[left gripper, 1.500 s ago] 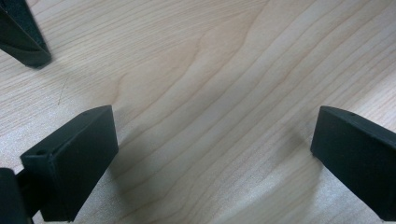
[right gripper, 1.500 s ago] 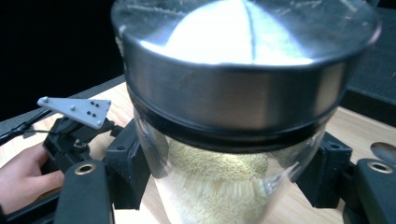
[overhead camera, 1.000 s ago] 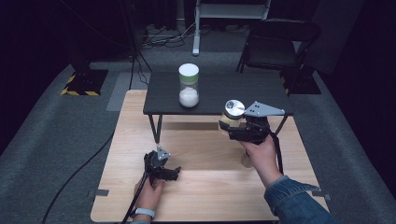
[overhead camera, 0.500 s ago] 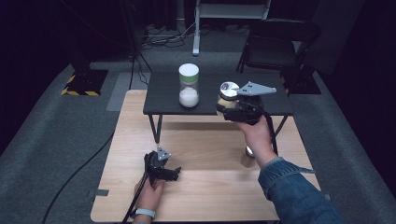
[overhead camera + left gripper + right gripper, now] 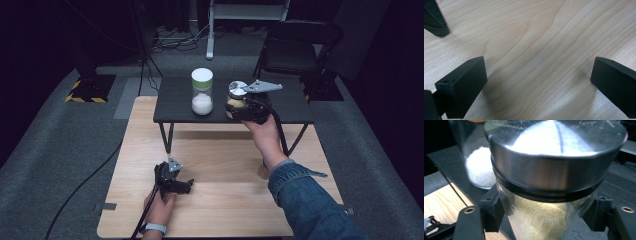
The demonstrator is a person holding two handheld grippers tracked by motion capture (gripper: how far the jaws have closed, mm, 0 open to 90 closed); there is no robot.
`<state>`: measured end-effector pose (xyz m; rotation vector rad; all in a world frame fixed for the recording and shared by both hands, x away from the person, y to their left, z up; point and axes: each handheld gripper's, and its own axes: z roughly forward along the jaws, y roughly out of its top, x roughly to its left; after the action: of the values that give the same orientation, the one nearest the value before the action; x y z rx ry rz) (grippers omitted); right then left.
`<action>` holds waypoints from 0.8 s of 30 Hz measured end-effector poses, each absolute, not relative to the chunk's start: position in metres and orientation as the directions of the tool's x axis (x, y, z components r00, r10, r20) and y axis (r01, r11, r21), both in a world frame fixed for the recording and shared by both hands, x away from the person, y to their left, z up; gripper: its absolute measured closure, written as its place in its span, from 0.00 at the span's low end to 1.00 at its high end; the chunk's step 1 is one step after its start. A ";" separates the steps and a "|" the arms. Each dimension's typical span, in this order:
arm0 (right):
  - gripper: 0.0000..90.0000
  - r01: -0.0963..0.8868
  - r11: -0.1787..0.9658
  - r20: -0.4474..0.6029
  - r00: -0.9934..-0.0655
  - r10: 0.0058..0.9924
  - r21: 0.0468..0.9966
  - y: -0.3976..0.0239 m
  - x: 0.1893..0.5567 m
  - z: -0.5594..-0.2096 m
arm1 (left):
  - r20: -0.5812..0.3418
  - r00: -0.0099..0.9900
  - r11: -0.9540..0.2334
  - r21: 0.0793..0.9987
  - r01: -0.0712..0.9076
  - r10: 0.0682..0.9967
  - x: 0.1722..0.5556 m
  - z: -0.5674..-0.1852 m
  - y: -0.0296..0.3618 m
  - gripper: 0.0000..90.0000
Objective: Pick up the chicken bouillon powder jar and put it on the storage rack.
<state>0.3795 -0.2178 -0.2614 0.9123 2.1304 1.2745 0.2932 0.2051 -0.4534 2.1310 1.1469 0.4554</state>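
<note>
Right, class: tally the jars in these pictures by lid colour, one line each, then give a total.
White-lidded jar, with white grains, on the black shelf: 1
Metal-lidded jar, with yellowish grains, gripped in the right claw: 1
Total: 2

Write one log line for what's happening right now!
right gripper: jaws shut on steel-lidded glass jar of yellow grains | over black shelf | left gripper: jaws open, empty

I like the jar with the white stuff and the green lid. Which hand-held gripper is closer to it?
Right. The right hand-held gripper, holding a silver-lidded jar, is just beside the green-lidded jar. The left hand-held gripper is down on the wooden table.
</note>
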 end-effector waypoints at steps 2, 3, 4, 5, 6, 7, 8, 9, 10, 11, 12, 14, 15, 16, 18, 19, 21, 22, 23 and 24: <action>0.34 0.306 0.325 -0.051 -0.653 0.756 0.895 -0.218 0.383 -0.264 | -0.007 0.554 -0.394 0.697 0.600 0.832 0.293 -0.453 0.205 0.01; 0.34 0.311 0.315 -0.038 -0.655 0.755 0.897 -0.220 0.386 -0.265 | -0.006 0.554 -0.394 0.697 0.600 0.832 0.293 -0.453 0.205 0.01; 0.33 0.319 0.302 -0.021 -0.655 0.755 0.898 -0.222 0.388 -0.266 | -0.006 0.554 -0.394 0.697 0.599 0.832 0.293 -0.453 0.205 0.01; 0.33 0.317 0.298 -0.019 -0.655 0.755 0.900 -0.223 0.388 -0.266 | -0.006 0.555 -0.395 0.697 0.599 0.832 0.293 -0.453 0.205 0.01; 0.33 0.316 0.300 -0.023 -0.654 0.756 0.900 -0.222 0.387 -0.266 | -0.006 0.554 -0.394 0.697 0.599 0.832 0.293 -0.453 0.205 0.01; 0.33 0.314 0.301 -0.024 -0.654 0.756 0.900 -0.222 0.387 -0.267 | -0.006 0.554 -0.394 0.697 0.599 0.832 0.293 -0.453 0.205 0.01; 0.32 0.310 0.301 -0.026 -0.656 0.754 0.902 -0.223 0.387 -0.268 | -0.007 0.554 -0.393 0.697 0.600 0.833 0.293 -0.453 0.205 0.01; 0.27 0.308 0.294 -0.022 -0.656 0.754 0.905 -0.223 0.386 -0.269 | -0.008 0.554 -0.393 0.697 0.601 0.833 0.293 -0.453 0.205 0.01; 0.23 0.310 0.283 -0.011 -0.656 0.754 0.908 -0.225 0.387 -0.270 | -0.010 0.553 -0.391 0.697 0.601 0.833 0.293 -0.453 0.205 0.01; 0.19 0.319 0.270 0.008 -0.659 0.752 0.909 -0.228 0.387 -0.270 | -0.010 0.553 -0.391 0.697 0.602 0.833 0.293 -0.453 0.205 0.01; 0.17 0.323 0.262 0.022 -0.666 0.745 0.909 -0.231 0.388 -0.270 | -0.010 0.553 -0.391 0.697 0.602 0.833 0.293 -0.453 0.205 0.01; 0.14 0.314 0.268 0.020 -0.682 0.731 0.911 -0.235 0.387 -0.270 | -0.008 0.554 -0.393 0.697 0.601 0.833 0.293 -0.453 0.205 0.01; 0.13 0.307 0.273 0.012 -0.684 0.730 0.912 -0.236 0.384 -0.271 | -0.008 0.554 -0.393 0.697 0.600 0.832 0.293 -0.453 0.205 0.01; 0.13 0.296 0.279 0.001 -0.687 0.727 0.914 -0.238 0.381 -0.271 | -0.009 0.553 -0.391 0.697 0.600 0.833 0.293 -0.454 0.205 0.01; 0.12 0.289 0.269 0.004 -0.688 0.726 0.919 -0.242 0.376 -0.273 | -0.008 0.554 -0.392 0.697 0.600 0.833 0.293 -0.453 0.205 0.01; 0.11 0.287 0.262 0.010 -0.691 0.722 0.921 -0.246 0.373 -0.274 | -0.008 0.554 -0.393 0.697 0.600 0.832 0.293 -0.453 0.205 0.01; 0.11 0.283 0.256 0.014 -0.696 0.718 0.924 -0.252 0.367 -0.276 | -0.008 0.558 -0.396 0.697 0.598 0.830 0.293 -0.454 0.206 0.01; 0.11 0.278 0.252 0.013 -0.697 0.717 0.927 -0.255 0.363 -0.278 | -0.008 0.559 -0.396 0.697 0.598 0.829 0.294 -0.453 0.206 0.01; 0.11 0.274 0.248 0.015 -0.698 0.716 0.929 -0.259 0.361 -0.279 | -0.008 0.559 -0.396 0.697 0.598 0.829 0.294 -0.453 0.206 0.01; 0.10 0.275 0.246 0.017 -0.699 0.715 0.929 -0.262 0.358 -0.280 | -0.008 0.559 -0.396 0.697 0.598 0.829 0.294 -0.453 0.206 0.01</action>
<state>0.3579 -0.2622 -0.2804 0.9046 2.1131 1.4457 0.2935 0.2063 -0.4535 2.1340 1.1395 0.4527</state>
